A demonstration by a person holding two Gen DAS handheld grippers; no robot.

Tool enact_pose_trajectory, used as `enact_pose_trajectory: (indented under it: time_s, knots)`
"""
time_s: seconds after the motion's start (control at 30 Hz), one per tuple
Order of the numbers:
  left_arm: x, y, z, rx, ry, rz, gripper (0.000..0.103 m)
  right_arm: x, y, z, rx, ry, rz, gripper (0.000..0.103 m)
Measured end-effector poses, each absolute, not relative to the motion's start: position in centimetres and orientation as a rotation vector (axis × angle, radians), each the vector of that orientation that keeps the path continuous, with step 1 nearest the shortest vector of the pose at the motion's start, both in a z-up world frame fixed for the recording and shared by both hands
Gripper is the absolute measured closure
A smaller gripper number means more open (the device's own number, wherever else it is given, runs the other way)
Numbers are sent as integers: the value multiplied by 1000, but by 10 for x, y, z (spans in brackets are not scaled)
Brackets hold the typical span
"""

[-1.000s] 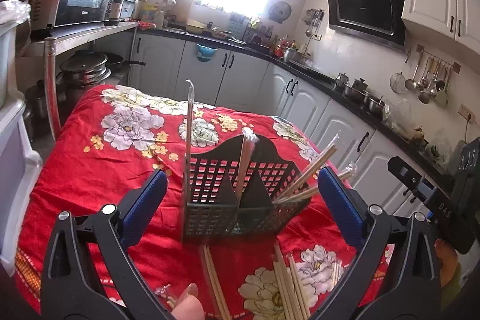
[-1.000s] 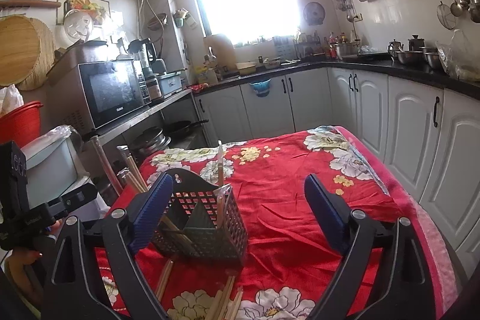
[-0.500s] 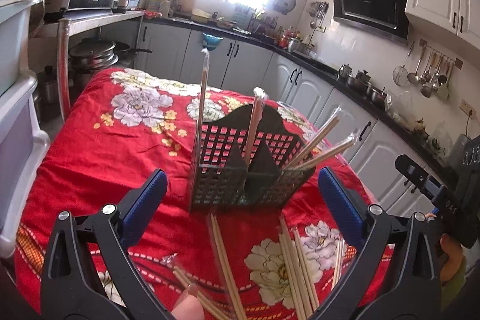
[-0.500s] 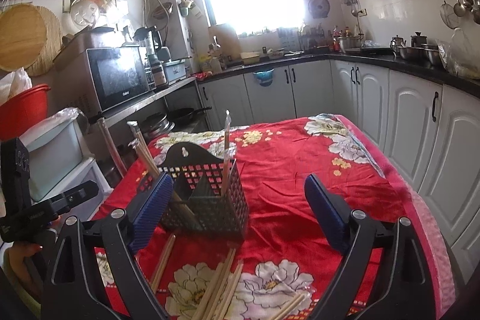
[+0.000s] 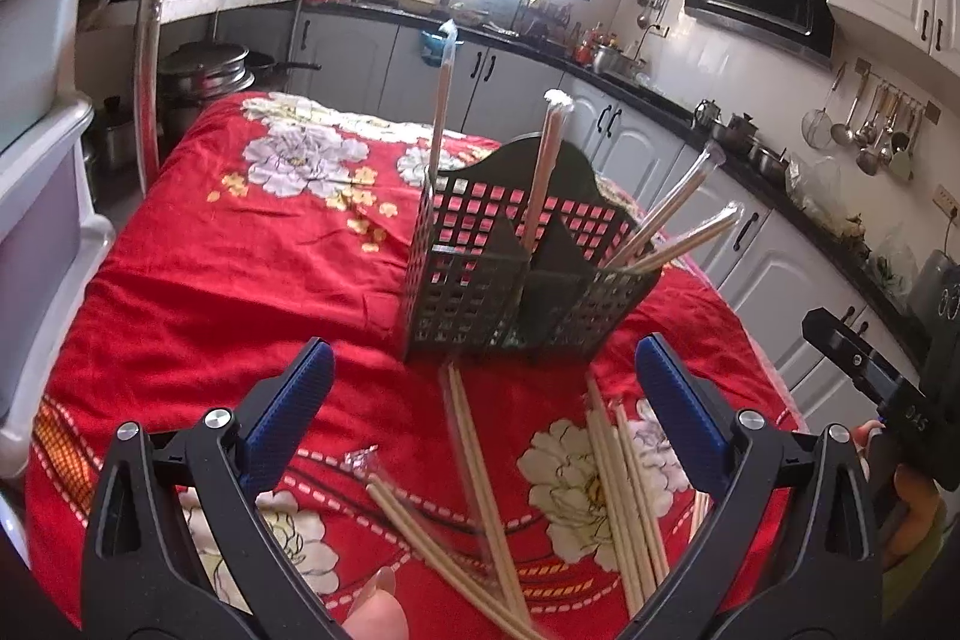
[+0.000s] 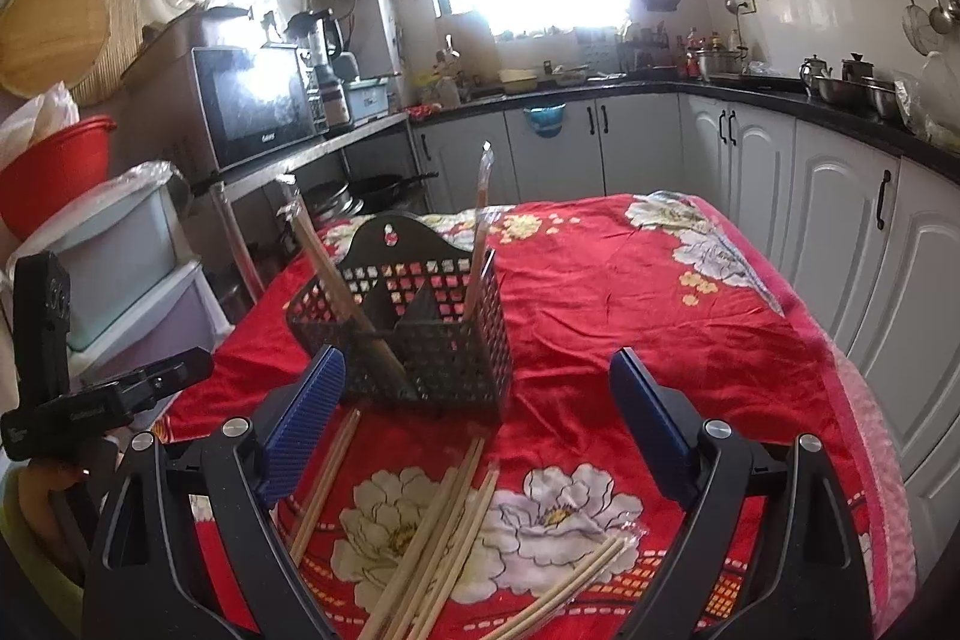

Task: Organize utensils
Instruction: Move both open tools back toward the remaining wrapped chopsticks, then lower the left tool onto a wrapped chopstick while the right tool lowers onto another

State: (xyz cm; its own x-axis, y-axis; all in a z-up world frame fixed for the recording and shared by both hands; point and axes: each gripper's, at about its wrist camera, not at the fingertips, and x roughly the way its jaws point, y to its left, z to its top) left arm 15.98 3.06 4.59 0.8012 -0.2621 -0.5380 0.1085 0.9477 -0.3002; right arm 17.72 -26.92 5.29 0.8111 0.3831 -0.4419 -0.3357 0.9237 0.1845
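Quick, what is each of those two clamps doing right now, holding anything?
Left gripper: open, holding nothing, chopsticks lying loose on the table below.
Right gripper: open, holding nothing.

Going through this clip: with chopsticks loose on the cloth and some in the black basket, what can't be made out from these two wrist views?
- Left wrist view: near ends of the loose chopsticks run off the bottom edge or behind the open left gripper, so no count.
- Both views: basket floor hidden by its walls and dividers.
- Right wrist view: right gripper open; chopsticks cut off below.
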Motion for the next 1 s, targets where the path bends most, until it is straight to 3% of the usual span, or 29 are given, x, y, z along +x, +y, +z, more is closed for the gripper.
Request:
enact_pose_trajectory:
  time_s: [0.6, 1.0]
  knots:
    - [148, 38, 1, -276, 737, -176, 10, 179, -245, 12, 37, 628, 449, 16]
    - [146, 38, -29, -304, 830, -201, 11, 186, -239, -12, 17, 714, 459, 34]
